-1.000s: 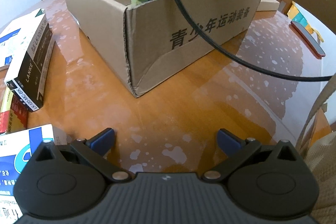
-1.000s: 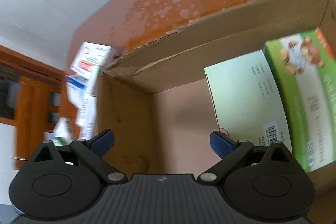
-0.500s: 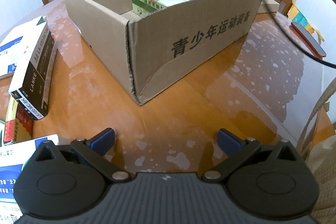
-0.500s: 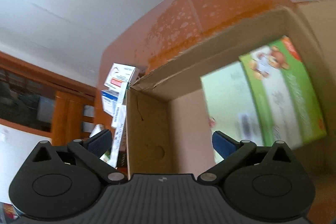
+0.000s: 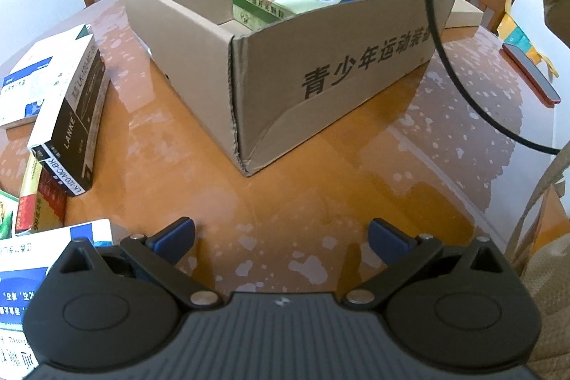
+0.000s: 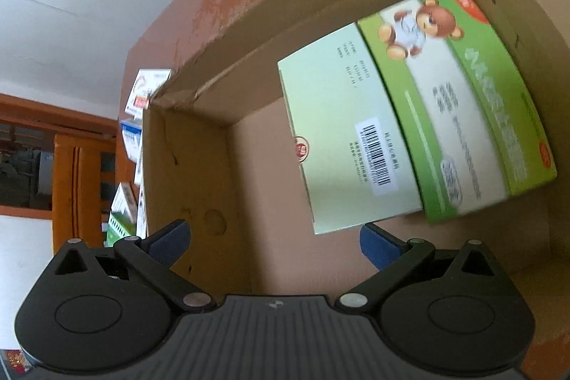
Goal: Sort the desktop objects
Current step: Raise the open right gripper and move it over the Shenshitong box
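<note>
We hold our right gripper point(image 6: 272, 237) over the cardboard box point(image 5: 320, 84) with its jaws spread and empty, since the green carton point(image 6: 427, 116) already lies flat on the box floor against the far wall. Our left gripper point(image 5: 281, 234), also spread wide and empty, hovers low above the table point(image 5: 356, 173), near the packs point(image 5: 67, 116) waiting at its left edge, likely next

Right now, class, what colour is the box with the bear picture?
Green box with a white band; right wrist view shows it best.
</note>
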`<state>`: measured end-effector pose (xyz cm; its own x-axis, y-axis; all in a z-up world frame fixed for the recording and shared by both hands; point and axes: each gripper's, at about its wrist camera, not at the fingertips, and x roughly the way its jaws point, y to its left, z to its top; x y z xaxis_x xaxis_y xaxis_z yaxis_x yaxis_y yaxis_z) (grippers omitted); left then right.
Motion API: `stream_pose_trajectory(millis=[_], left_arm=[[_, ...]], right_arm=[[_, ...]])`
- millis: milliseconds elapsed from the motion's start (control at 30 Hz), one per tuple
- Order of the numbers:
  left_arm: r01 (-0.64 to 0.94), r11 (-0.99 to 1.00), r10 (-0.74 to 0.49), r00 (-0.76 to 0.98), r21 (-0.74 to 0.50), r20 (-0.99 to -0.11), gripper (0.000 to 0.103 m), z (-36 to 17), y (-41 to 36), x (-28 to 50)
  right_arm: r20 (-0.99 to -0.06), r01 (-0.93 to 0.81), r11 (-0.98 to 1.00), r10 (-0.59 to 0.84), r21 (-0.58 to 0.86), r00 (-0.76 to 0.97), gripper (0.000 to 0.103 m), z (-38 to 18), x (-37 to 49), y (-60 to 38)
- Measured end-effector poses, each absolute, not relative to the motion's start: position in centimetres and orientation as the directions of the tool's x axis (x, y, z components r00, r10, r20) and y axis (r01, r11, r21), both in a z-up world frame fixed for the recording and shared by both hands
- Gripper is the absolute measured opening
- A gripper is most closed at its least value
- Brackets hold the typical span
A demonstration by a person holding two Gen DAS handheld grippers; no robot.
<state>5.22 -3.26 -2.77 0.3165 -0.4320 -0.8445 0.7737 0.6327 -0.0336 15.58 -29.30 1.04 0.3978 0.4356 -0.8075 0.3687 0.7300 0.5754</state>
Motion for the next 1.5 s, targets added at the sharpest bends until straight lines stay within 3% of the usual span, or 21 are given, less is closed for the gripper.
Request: stream_pose_trajectory(millis=[167, 333, 400, 467, 633, 800, 967, 1167, 1367, 1500], left_arm=[[0.775, 0.631, -0.433, 0.32, -0.029, -0.843, 0.103, -2.4, -3.5, 5.1], [0.777, 0.63, -0.442, 0.345, -0.012, -0.828, 0.103, -1.4, -3.8, 4.8], [0.771, 0.637, -0.45, 0.36, -0.011, -0.817, 0.103, -0.9, -3.8, 4.6], [0.762, 0.648, -0.454, 0.378, -0.008, -0.807, 0.103, -0.3, -3.9, 4.3], [0.732, 0.681, -0.436, 0.427, 0.02, -0.792, 0.103, 0.6, -4.2, 3.2], [0.673, 0.739, -0.395, 0.482, 0.041, -0.782, 0.103, 1.3, -4.0, 1.5], [0.586, 0.808, -0.326, 0.53, 0.06, -0.783, 0.103, 1.8, -3.0, 0.0], [0.498, 0.864, -0.255, 0.565, 0.077, -0.785, 0.103, 2.2, -0.3, -1.1], [0.457, 0.888, -0.248, 0.58, 0.057, -0.776, 0.103, 2.1, 3.5, -0.5], [0.445, 0.895, -0.266, 0.585, 0.03, -0.766, 0.103, 2.0, 6.6, -0.2]], right_arm=[[-0.786, 0.347, 0.716, 0.468, 0.605, 0.404, 0.103, 1.9, 14.9, -29.5], [-0.679, 0.231, 0.727, 0.41, 0.647, 0.609, 0.103, 6.6, 11.6, -30.0], [-0.625, 0.159, 0.803, 0.304, 0.574, 0.719, 0.103, 9.9, 9.8, -29.6], [-0.547, 0.099, 0.908, 0.156, 0.407, 0.822, 0.103, 13.5, 7.9, -28.4], [-0.418, 0.088, 0.991, -0.039, 0.098, 0.908, 0.103, 16.9, 5.6, -25.6], [-0.519, 0.083, 0.995, -0.045, 0.052, 0.854, 0.103, 13.7, 6.4, -24.5], [-0.608, -0.094, 0.993, 0.119, 0.073, 0.785, 0.103, 12.2, 6.8, -22.8], [-0.599, -0.323, 0.939, 0.326, 0.117, 0.732, 0.103, 13.1, 7.4, -18.1], [-0.554, -0.424, 0.905, 0.372, 0.037, 0.745, 0.103, 13.5, 6.9, -12.4], [-0.585, -0.384, 0.923, 0.33, 0.034, 0.741, 0.103, 13.1, 6.9, -9.7]])
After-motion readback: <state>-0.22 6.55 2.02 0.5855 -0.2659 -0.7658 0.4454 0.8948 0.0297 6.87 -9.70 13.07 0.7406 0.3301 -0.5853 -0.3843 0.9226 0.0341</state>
